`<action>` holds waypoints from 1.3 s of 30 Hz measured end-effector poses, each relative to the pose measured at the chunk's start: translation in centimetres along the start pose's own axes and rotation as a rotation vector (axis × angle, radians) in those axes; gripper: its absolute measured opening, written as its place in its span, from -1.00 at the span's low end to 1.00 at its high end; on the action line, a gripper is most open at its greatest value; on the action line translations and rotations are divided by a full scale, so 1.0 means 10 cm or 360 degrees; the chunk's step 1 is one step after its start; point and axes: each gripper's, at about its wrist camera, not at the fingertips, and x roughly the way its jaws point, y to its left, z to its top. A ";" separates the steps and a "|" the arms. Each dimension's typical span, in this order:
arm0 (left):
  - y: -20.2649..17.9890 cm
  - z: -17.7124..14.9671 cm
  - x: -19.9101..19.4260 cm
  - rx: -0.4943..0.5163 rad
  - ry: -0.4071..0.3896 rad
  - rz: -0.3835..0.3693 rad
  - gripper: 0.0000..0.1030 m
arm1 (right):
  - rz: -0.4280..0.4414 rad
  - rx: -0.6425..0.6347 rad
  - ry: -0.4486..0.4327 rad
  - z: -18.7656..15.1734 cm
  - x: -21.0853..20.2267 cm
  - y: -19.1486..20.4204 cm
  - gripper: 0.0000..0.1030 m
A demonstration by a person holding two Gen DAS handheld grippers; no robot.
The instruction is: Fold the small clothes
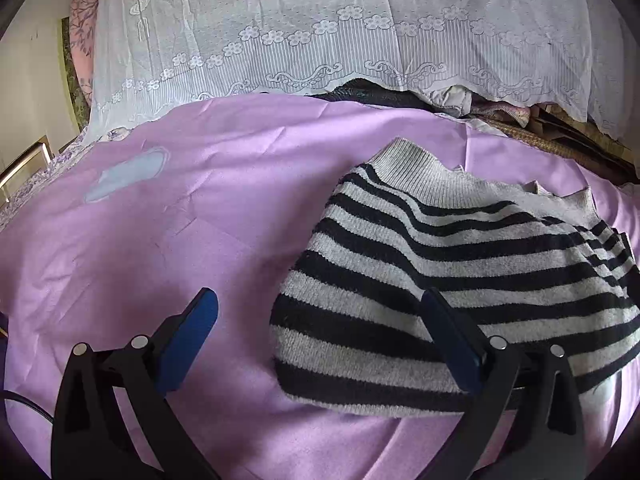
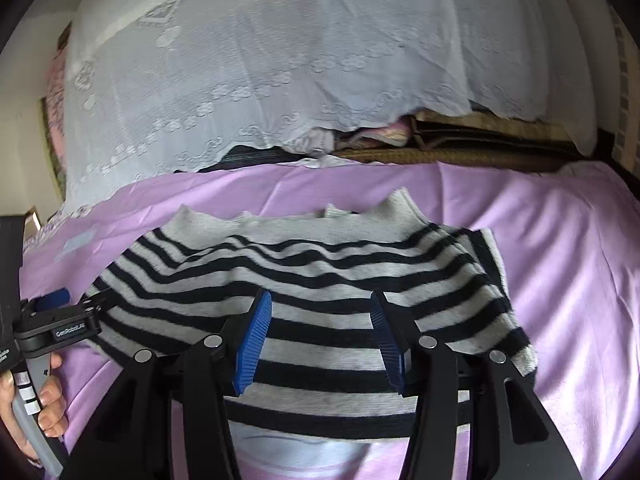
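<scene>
we are hovering both claws over the striped sweater (image 2: 320, 296), which is lying bunched on the purple sheet (image 1: 160, 240) of the bed, toward its right side. the left claw (image 1: 320, 340) is released, straddling the sweater's left edge; the right claw (image 2: 320, 336) is released above its middle. we are judging it best to pinch one layer only and pull flat. the lace cover (image 1: 320, 20) and piled cloth along the far edge are crowding us.
</scene>
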 end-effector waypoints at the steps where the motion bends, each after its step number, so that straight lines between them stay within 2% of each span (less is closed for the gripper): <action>1: -0.01 -0.01 0.00 0.0005 0.0001 -0.0003 0.92 | 0.0008 -0.0020 0.0007 0.00 0.00 0.04 0.07; 5: -0.06 -0.04 0.10 0.0040 0.0082 -0.0020 0.92 | -0.0007 -0.0137 0.0125 -0.05 0.12 0.20 0.18; 8: -0.02 -0.09 0.26 0.0009 0.0215 -0.0058 0.92 | -0.0029 -0.0150 0.0354 -0.13 0.33 0.23 0.35; 11: 0.07 -0.11 0.30 -0.0055 0.0265 -0.0119 0.92 | -0.0018 -0.0147 0.0385 -0.17 0.32 0.21 0.38; 15: 0.08 -0.15 0.25 -0.0036 0.0250 -0.0094 0.92 | -0.0053 -0.0193 0.0411 -0.25 0.27 0.26 0.39; 20: 0.16 -0.21 0.16 -0.0058 0.0241 -0.0099 0.92 | -0.0018 -0.0149 0.0438 -0.32 0.19 0.19 0.39; 22: 0.21 -0.23 0.03 -0.0084 0.0193 -0.0095 0.92 | -0.0014 -0.0132 0.0414 -0.33 0.14 0.17 0.39; 23: 0.22 -0.22 -0.02 -0.0091 0.0167 -0.0090 0.92 | -0.0009 -0.0122 0.0376 -0.33 0.09 0.16 0.35; 25: 0.23 -0.18 -0.22 -0.0086 0.0056 -0.0080 0.92 | 0.0027 -0.0081 0.0268 -0.30 -0.04 0.13 0.12; 26: 0.22 -0.13 -0.30 -0.0073 -0.0007 -0.0084 0.92 | 0.0064 -0.0044 0.0226 -0.27 -0.08 0.11 -0.26; 27: 0.20 -0.08 -0.36 -0.0067 -0.0055 -0.0092 0.92 | 0.0092 -0.0006 0.0204 -0.25 -0.09 0.09 -0.55; 29: 0.15 0.03 -0.41 -0.0056 -0.0096 -0.0110 0.92 | 0.0135 0.0056 0.0165 -0.20 -0.06 0.07 -0.70; 33: -0.05 0.38 -0.25 -0.0048 -0.0028 -0.0227 0.92 | 0.0180 0.0047 0.0127 -0.08 0.08 0.13 -0.75; 36: -0.27 0.61 -0.02 -0.0021 0.0009 -0.0215 0.92 | 0.0234 0.0050 0.0100 0.01 0.24 0.20 -0.75; 37: -0.36 0.70 0.11 -0.0003 0.0033 -0.0208 0.92 | 0.0249 0.0042 0.0122 0.02 0.30 0.24 -0.75; 39: -0.51 0.80 0.34 0.0025 0.0078 -0.0172 0.92 | 0.0286 0.0011 0.0275 0.02 0.51 0.33 -0.72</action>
